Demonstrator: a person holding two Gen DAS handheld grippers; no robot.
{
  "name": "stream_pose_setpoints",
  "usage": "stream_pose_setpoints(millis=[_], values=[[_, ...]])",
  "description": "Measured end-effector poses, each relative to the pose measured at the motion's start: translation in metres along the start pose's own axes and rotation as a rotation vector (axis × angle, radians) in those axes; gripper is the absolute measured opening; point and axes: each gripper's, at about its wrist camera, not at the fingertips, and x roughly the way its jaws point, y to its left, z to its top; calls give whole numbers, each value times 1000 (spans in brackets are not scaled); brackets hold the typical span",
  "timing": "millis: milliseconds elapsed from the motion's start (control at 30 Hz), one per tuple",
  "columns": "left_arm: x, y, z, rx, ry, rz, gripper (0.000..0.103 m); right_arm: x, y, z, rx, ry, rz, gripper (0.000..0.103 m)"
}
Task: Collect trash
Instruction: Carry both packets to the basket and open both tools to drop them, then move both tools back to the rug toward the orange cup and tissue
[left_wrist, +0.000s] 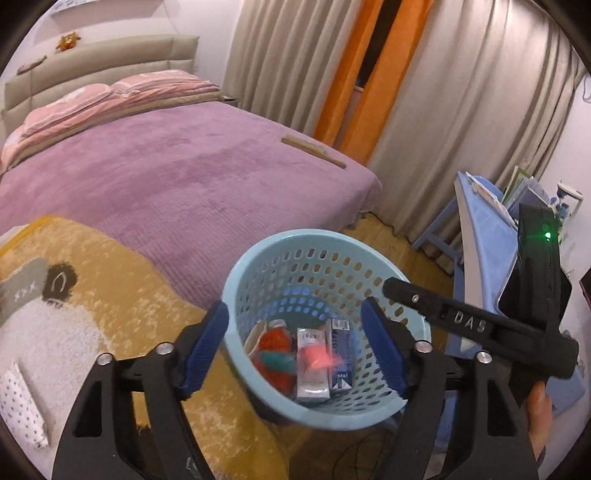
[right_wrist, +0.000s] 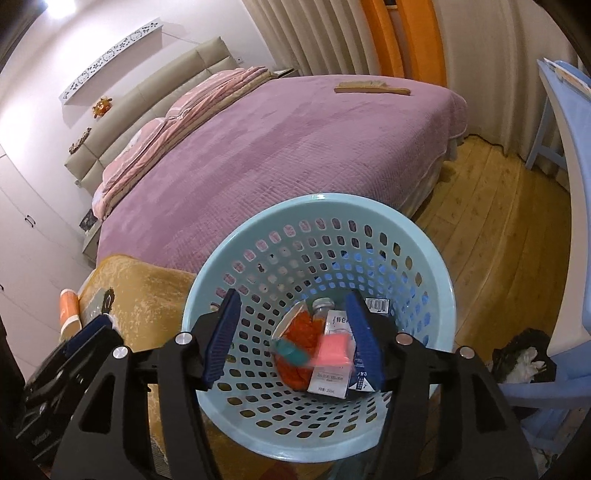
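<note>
Two tools hang over the pale blue basket (right_wrist: 436, 280), which sits at the foot of the bed (right_wrist: 295, 147), partly on the yellow rug (right_wrist: 147, 291). We keep both above its mouth because that is where the trash belongs. Our right tool (right_wrist: 291, 343) is spread wide with nothing between its blue pads; a blurred pink piece (right_wrist: 332, 349) shows just below them, over the heap. We judge it to be falling in, though the blur leaves that uncertain. Our left tool (left_wrist: 295, 347) is likewise wide open and holds nothing, its pads straddling the near rim.

At the bottom of the basket lie a white carton (right_wrist: 328, 380), a dark blue carton (left_wrist: 340, 354), crumpled orange-red wrapping (right_wrist: 299, 332), a teal scrap (right_wrist: 293, 354) and what looks like a small bottle (right_wrist: 323, 306). They rest against the lower wall, so the basket may be tilted toward us, though we cannot tell for sure.

On the bed's far side a wooden brush (right_wrist: 371, 88) lies alone. An orange tube (right_wrist: 68, 310) rests beside the rug, and a dark bag (right_wrist: 524, 354) slumps by the blue chair (right_wrist: 554, 110). Whether any of these counts as trash we can only guess.
</note>
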Motion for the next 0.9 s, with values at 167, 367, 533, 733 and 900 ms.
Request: stream_pose_setpoints(millis=[167,367,533,733,900], values=[[-22,8,-3,-14,-35,1,74,-10,15,0,-10,-15,33,56],[-55,26,-4,-58,-91,23,74,-22,51,-5,-74,-26,75,57],[-83,53,-9,-88,-122,75,74,-26,80,-11,-108,-33,118,63],[-116,91,-14,-156,-162,138,74,-23,126,-25,-197,-7,167,64],[-144,125,-19,-220,-197,185,74,-16,164,-42,-273,27,210,64]])
